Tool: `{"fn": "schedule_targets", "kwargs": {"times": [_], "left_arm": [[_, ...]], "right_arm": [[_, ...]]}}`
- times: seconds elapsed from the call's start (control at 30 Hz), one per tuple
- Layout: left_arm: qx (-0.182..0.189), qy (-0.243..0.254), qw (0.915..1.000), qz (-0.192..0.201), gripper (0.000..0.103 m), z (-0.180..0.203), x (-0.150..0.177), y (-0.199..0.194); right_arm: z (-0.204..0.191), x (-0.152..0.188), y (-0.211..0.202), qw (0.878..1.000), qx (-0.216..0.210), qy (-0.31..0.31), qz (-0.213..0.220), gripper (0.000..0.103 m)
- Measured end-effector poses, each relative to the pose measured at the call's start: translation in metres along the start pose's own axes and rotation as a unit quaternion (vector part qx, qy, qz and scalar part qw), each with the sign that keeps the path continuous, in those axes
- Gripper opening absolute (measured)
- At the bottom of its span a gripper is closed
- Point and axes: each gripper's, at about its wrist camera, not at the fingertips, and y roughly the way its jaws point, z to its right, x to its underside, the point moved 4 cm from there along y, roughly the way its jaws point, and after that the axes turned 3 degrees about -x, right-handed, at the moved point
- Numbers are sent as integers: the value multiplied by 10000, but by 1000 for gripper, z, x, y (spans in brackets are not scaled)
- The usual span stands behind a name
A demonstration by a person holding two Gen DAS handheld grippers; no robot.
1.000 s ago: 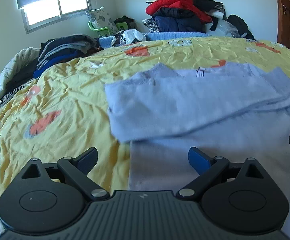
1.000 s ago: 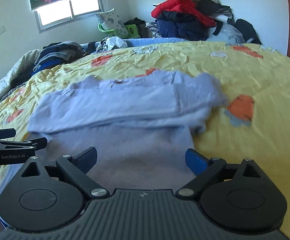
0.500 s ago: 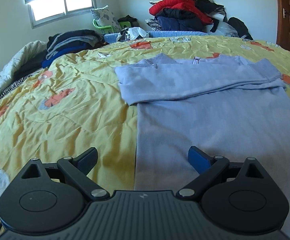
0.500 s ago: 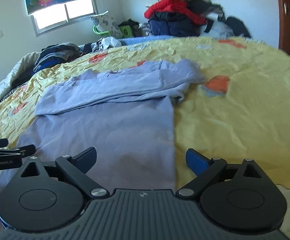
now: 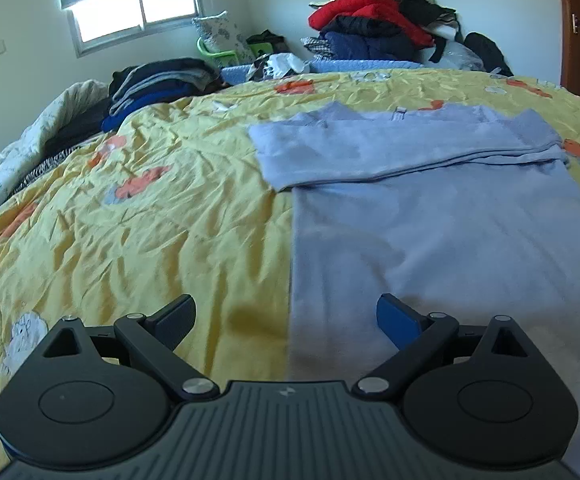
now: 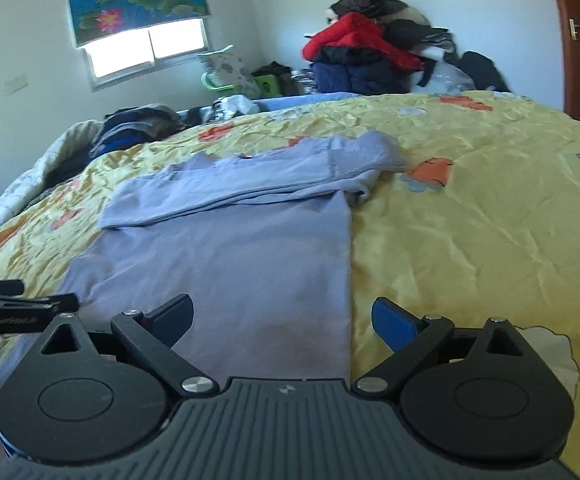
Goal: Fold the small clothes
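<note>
On the yellow patterned bedspread (image 5: 138, 216), a pale blue long-sleeved knit top (image 5: 429, 216) lies flat, sleeves folded across its upper part.
Left tongs (image 5: 286, 314) straddle its left edge, right tongs (image 6: 282, 314) its right edge; both gape wide, holding nothing.

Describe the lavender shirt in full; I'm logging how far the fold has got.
The lavender shirt is soft, matte knit lying flat on the yellow bedspread, hem toward the cameras. Both sleeves are folded across the chest in a stacked band, one cuff bunched at the right edge. The body remains unfolded. Both open grippers hover near its hem corners, apparently not gripping it.
</note>
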Motion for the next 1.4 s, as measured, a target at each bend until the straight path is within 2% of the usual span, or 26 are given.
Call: {"fn": "schedule_targets", "kwargs": {"times": [0.27, 0.4, 0.57, 0.7, 0.87, 1.03, 1.4], "left_arm": [[48, -574, 9983, 81, 98, -34, -4, -9], [144, -642, 9973, -324, 98, -35, 6, 4], [167, -506, 9983, -245, 98, -36, 13, -6], [181, -516, 9982, -255, 98, -38, 16, -12], [179, -483, 9983, -280, 98, -38, 23, -19], [171, -369, 9988, -275, 98, -35, 28, -28], [394, -315, 9981, -347, 98, -32, 38, -43]], "right_arm": [[-3, -11, -19, 9998, 70, -104, 131, 99], [-2, -4, -12, 9998, 152, -155, -28, 98], [2, 6, -12, 9997, 71, -36, -242, 98], [7, 10, -23, 9996, 152, -8, -217, 98], [18, 15, -39, 9995, 21, 235, -194, 98], [21, 22, -54, 9997, 137, 143, -169, 98], [23, 30, -71, 9993, -208, 189, -244, 98]]}}
